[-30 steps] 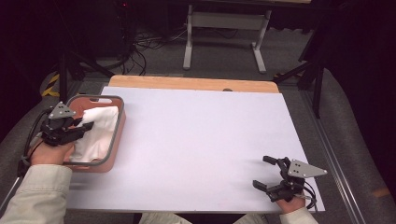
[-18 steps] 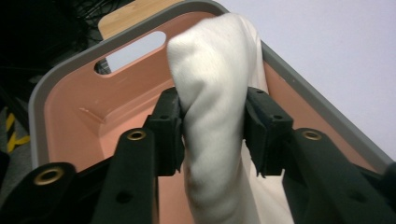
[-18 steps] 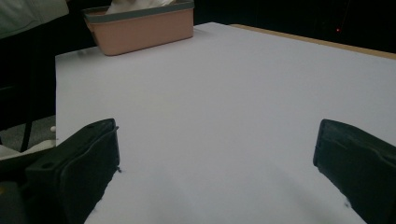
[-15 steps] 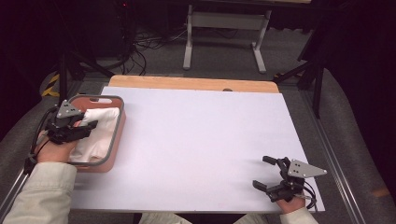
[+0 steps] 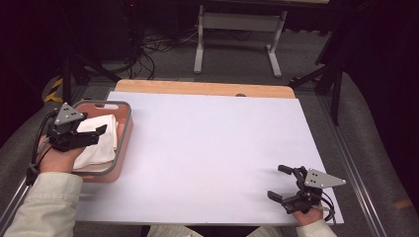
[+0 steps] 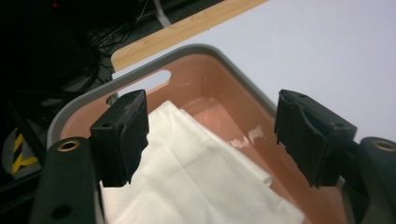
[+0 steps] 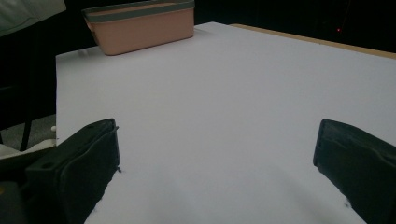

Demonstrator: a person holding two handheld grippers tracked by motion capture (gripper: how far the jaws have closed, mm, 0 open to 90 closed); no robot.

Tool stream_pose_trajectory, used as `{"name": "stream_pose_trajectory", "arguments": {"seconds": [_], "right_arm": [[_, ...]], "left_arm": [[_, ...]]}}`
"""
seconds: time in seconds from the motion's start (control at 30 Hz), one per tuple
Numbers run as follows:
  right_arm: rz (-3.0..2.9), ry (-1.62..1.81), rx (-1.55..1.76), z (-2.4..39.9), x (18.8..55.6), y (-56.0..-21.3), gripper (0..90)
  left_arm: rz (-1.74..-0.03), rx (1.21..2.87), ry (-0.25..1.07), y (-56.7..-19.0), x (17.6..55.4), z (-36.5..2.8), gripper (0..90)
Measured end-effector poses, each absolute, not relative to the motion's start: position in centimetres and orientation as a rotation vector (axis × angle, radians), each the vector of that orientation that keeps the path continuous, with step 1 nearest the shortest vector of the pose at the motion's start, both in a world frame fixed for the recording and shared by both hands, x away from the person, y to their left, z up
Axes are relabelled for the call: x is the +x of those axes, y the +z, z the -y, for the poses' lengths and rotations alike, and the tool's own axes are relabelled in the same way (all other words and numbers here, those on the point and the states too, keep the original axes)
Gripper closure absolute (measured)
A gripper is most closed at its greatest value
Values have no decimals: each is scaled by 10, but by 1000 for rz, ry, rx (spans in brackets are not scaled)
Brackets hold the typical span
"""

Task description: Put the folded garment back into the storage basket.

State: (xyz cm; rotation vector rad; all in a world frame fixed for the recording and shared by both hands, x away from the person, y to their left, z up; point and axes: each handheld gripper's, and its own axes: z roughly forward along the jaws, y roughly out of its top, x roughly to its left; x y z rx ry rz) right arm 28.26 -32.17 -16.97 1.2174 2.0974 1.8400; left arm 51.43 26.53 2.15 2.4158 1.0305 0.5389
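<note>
A folded white cloth is seen lying in the pink basket at the table's left edge. The left gripper is held just above it; its jaws have just been opening, nothing gripped. The right gripper is held wide open, empty, well apart. The cloth is judged light, soft and limp; a folded edge is best pinched.
</note>
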Motion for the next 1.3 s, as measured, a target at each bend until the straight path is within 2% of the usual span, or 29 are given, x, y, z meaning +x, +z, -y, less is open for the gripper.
{"name": "stream_pose_trajectory", "arguments": {"seconds": [0.23, 0.43, 0.8, 1.3], "right_arm": [[-2099, 1838, 1219, 322, 283, -170, 9], [-2097, 1840, 1218, 322, 282, -170, 9], [-2096, 1836, 1220, 322, 282, -170, 9], [-2092, 1840, 1220, 323, 282, -170, 9]], "left_arm": [[-1012, 2354, 469, 28, 507, -254, 125], [-961, 2331, 429, 36, 494, -240, 68], [-828, 2256, 297, 37, 459, -206, 50], [-681, 2195, 90, 6, 425, -179, 41]]}}
